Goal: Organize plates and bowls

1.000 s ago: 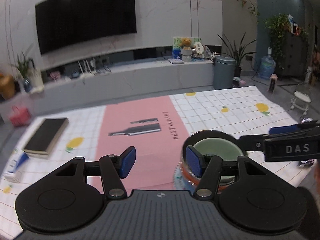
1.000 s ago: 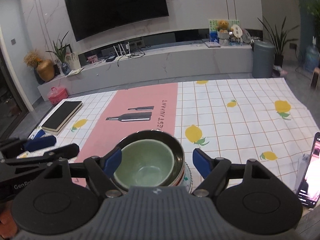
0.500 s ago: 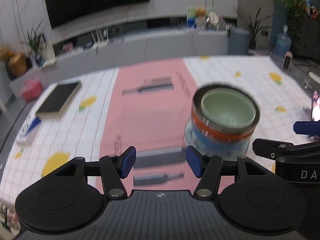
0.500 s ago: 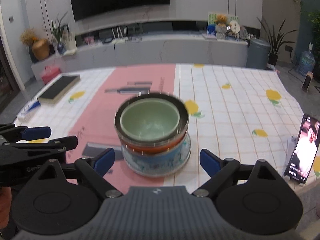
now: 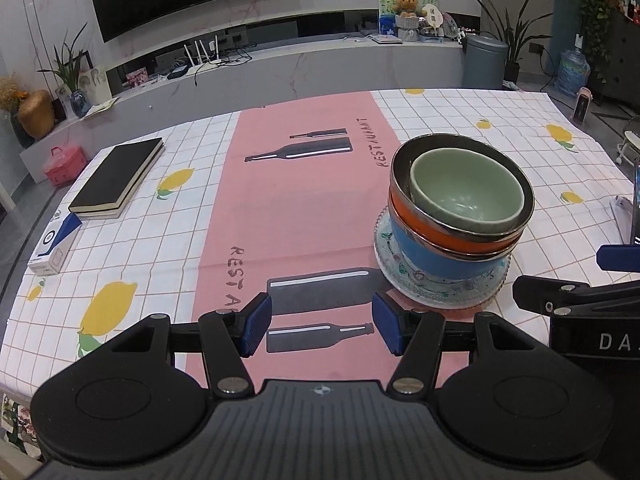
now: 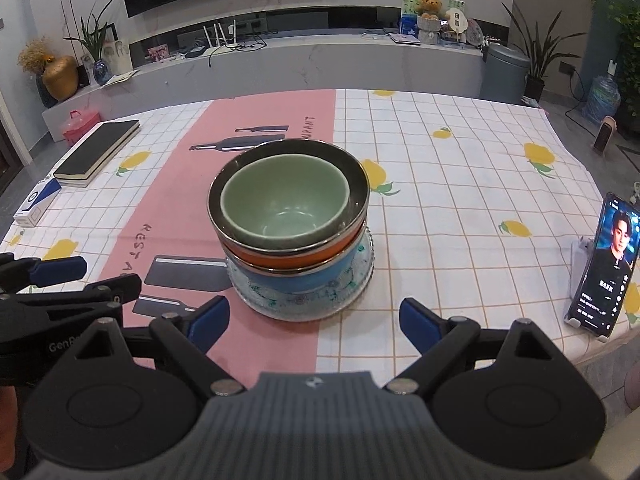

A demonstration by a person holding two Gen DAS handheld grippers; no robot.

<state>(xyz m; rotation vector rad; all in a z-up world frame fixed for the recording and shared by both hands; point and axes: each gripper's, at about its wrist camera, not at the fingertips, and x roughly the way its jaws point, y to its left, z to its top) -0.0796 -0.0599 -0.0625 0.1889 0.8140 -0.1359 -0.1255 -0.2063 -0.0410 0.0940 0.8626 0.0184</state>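
Observation:
A stack stands on the table: a pale green bowl (image 6: 284,204) nested in a steel-rimmed orange bowl (image 6: 292,258), on a blue bowl (image 6: 296,280), on a patterned glass plate (image 6: 352,280). The stack also shows in the left wrist view: green bowl (image 5: 466,196), orange bowl (image 5: 436,230), blue bowl (image 5: 436,262), plate (image 5: 452,292). My right gripper (image 6: 314,318) is open and empty, just in front of the stack. My left gripper (image 5: 322,328) is open and empty, to the front left of it. Each gripper shows at the edge of the other's view.
A black notebook (image 5: 118,176) and a blue-white box (image 5: 54,242) lie at the table's left. A phone on a stand (image 6: 606,276) is at the right edge. The tablecloth (image 6: 460,184) is white checked with a pink band (image 5: 304,216).
Both grippers have drawn back and up from the stack. The right jaws, earlier on either side of the bowls, are now in front of them. The stack has stayed in place.

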